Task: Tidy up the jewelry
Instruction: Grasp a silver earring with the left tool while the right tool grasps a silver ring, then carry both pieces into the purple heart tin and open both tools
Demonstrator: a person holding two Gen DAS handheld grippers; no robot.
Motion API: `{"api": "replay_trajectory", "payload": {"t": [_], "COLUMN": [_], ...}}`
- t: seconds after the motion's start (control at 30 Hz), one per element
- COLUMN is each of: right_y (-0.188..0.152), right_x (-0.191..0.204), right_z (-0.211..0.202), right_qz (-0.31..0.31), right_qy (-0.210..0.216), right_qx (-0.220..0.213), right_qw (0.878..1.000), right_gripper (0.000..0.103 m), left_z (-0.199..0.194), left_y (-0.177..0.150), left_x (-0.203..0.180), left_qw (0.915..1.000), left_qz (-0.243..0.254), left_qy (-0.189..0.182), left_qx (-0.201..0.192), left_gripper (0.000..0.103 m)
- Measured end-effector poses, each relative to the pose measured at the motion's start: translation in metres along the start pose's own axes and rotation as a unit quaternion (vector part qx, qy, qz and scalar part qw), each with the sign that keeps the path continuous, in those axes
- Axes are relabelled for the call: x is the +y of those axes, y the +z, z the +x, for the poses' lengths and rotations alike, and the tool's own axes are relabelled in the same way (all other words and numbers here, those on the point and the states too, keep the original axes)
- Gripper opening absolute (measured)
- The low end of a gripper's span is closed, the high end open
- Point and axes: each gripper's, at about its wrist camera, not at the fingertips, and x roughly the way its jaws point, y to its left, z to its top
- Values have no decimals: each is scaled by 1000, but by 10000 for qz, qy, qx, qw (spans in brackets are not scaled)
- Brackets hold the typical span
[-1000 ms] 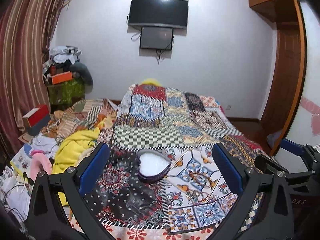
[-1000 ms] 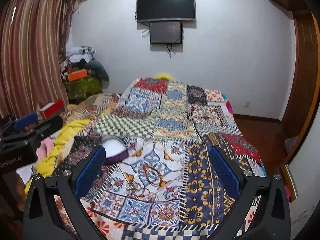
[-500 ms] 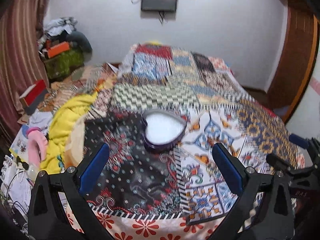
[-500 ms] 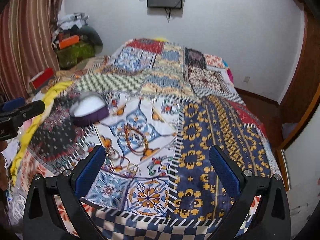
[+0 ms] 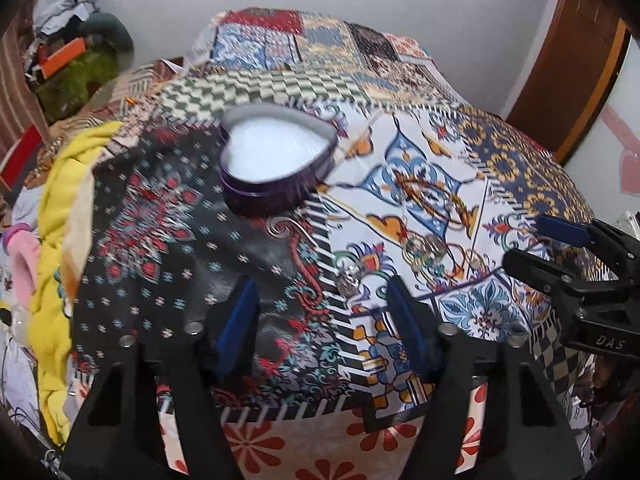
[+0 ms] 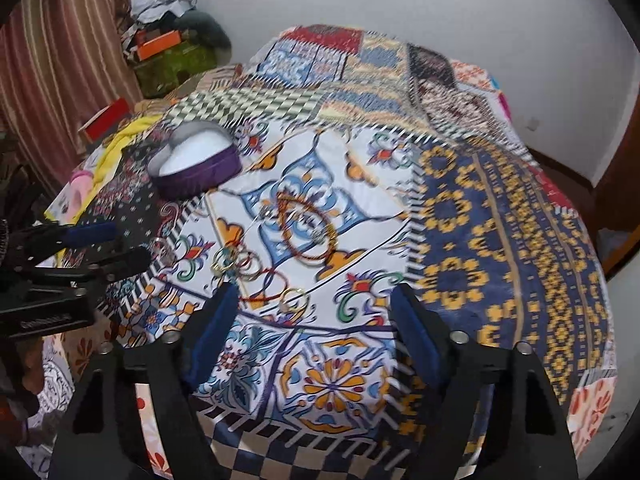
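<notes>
A purple heart-shaped box (image 5: pixel 276 156) with a white inside stands open on the patchwork bedspread (image 5: pixel 160 280). A silver swirl piece (image 5: pixel 282 226) lies just in front of it. A cluster of rings and bangles (image 5: pixel 424 248) lies to its right, and a small silver piece (image 5: pixel 348 276) lies nearer me. My left gripper (image 5: pixel 322 320) hovers open over the spread, below the box. In the right wrist view the box (image 6: pixel 196 164) is far left. A beaded bracelet (image 6: pixel 306 228), thin bangles (image 6: pixel 236 262) and a ring (image 6: pixel 294 300) lie ahead of my open right gripper (image 6: pixel 312 328).
A yellow cloth (image 5: pixel 60 240) and a pink item (image 5: pixel 24 268) lie along the bed's left side. Cluttered bags (image 5: pixel 80 68) and a red box (image 6: pixel 106 118) stand by the striped curtain (image 6: pixel 60 60). A wooden door (image 5: pixel 560 60) is on the right.
Both grippers have tilted down and moved closer to the bedspread, so the box and jewelry look larger. The fingers of each stand closer together than before.
</notes>
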Motion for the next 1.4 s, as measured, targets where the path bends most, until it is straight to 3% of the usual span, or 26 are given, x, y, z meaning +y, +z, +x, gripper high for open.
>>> {"api": "replay_trajectory", "payload": {"t": [0.1,0.37,0.77,0.97,1.13,1.27,1.4], "right_y": [-2,-3,10,14,16,17,18], "right_x": [4,8,10,16,17,16,16], "right_z": [6,21,28,41,45,50,48], "right_qz": [-45,-56,63,133,238,305,323], "right_qy": [129,385,671,871,993,1056,1048], "right_qx": [115,395,385,536,595,627,596], "right_qw": [9998,9985,9970,9947,9930,9920,9922], "right_gripper": [62,49,46,35,32,19,19], "left_z": [7,17,25,27,26,26,21], "left_y": [-1,-1,3,4,5,6,7], "left_x": [-1,-7,-6,-5,-4,-4,-1], "left_qw": [9999,9994,9989,9987,9986,9988,9989], "left_qz": [21,138,76,42,13,18,-14], "left_qy": [-117,-282,-447,-495,-523,-494,-465], "left_qx": [106,165,120,70,47,25,-30], "left_gripper": [46,32,13,13,13,13,13]}}
